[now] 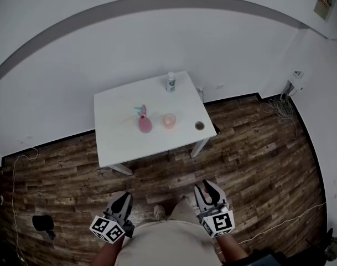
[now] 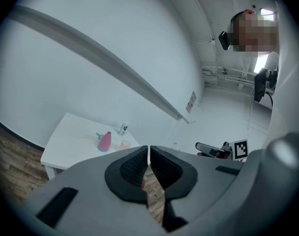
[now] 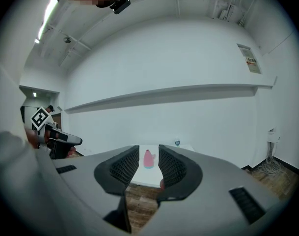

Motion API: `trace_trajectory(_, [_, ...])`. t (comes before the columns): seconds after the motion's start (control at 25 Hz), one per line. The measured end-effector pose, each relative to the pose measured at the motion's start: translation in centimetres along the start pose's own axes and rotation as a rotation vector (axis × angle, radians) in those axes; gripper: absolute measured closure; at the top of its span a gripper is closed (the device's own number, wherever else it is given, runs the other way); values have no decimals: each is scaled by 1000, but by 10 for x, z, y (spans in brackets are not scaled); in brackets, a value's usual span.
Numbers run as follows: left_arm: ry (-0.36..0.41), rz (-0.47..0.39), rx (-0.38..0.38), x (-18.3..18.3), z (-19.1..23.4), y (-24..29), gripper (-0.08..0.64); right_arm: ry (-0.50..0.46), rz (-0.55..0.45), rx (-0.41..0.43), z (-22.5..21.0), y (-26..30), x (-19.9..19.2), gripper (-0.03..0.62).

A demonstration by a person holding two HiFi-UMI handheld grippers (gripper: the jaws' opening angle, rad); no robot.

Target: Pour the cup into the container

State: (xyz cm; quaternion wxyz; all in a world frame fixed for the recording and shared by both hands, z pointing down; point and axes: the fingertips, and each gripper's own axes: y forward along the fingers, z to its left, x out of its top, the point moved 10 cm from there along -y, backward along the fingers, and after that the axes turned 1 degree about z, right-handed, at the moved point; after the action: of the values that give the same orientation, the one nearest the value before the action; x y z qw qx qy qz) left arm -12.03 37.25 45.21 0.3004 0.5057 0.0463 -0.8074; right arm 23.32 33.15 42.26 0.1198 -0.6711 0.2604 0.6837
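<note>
Grippers first: my left gripper (image 1: pixel 124 196) has its jaws pressed together on nothing. My right gripper (image 1: pixel 208 188) is drawn in to a narrow slit and is just as empty. Each carries a marker cube (image 1: pixel 107 229) printed with black-and-white squares and no lettering. Both are held low in front of me, over the wood-plank floor (image 1: pixel 257 165), and a shoe (image 1: pixel 159 210) shows between them. A black object (image 1: pixel 42 223) lies on the boards off to my left.

A stretch of floor separates me from the white bench (image 1: pixel 118 143), and the grippers are well apart from everything on it. The cup (image 1: pixel 169 120), pale pink and see-through, stands near the middle. The pink container (image 1: pixel 144 124) is just beside it on the left, with something teal at its neck. Toward the right edge sits a small round dark-rimmed thing (image 1: pixel 199 126), perhaps a low pot or a lid. At the far edge stands a small white bottle (image 1: pixel 170 82) with a green label, its print too small to read.

Past the bench, cables (image 1: pixel 279 107) tangle by the right-hand wall. High on that wall hangs a notice (image 1: pixel 324 1) whose writing I cannot make out.
</note>
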Motion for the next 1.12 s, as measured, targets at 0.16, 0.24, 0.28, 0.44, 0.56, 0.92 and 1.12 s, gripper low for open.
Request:
trace_trajectory(0.16, [-21, -20, 33, 2, -18, 16, 549, -12, -5, 37, -28, 3, 9, 483])
trace_trajectory(0.24, [-37, -25, 51, 5, -28, 27, 549, -12, -9, 48, -44, 5, 14, 483])
trace_trajectory(0.28, [-42, -28, 57, 5, -33, 32, 549, -11, -9, 53, -51, 5, 17, 483])
trace_trajectory(0.44, [-51, -38, 73, 4, -56, 54, 549, -13, -15, 75, -83, 3, 23, 483])
trace_trajectory(0.56, [-39, -51, 76, 0, -70, 70, 549, -15, -22, 90, -106, 2, 23, 483])
trace_trajectory(0.92, [-48, -81, 143, -17, -98, 92, 548, -18, -21, 161, -147, 0, 11, 483])
trace_trajectory(1.12, [-61, -92, 176, -25, -108, 94, 548, -12, -27, 191, -158, 1, 8, 483])
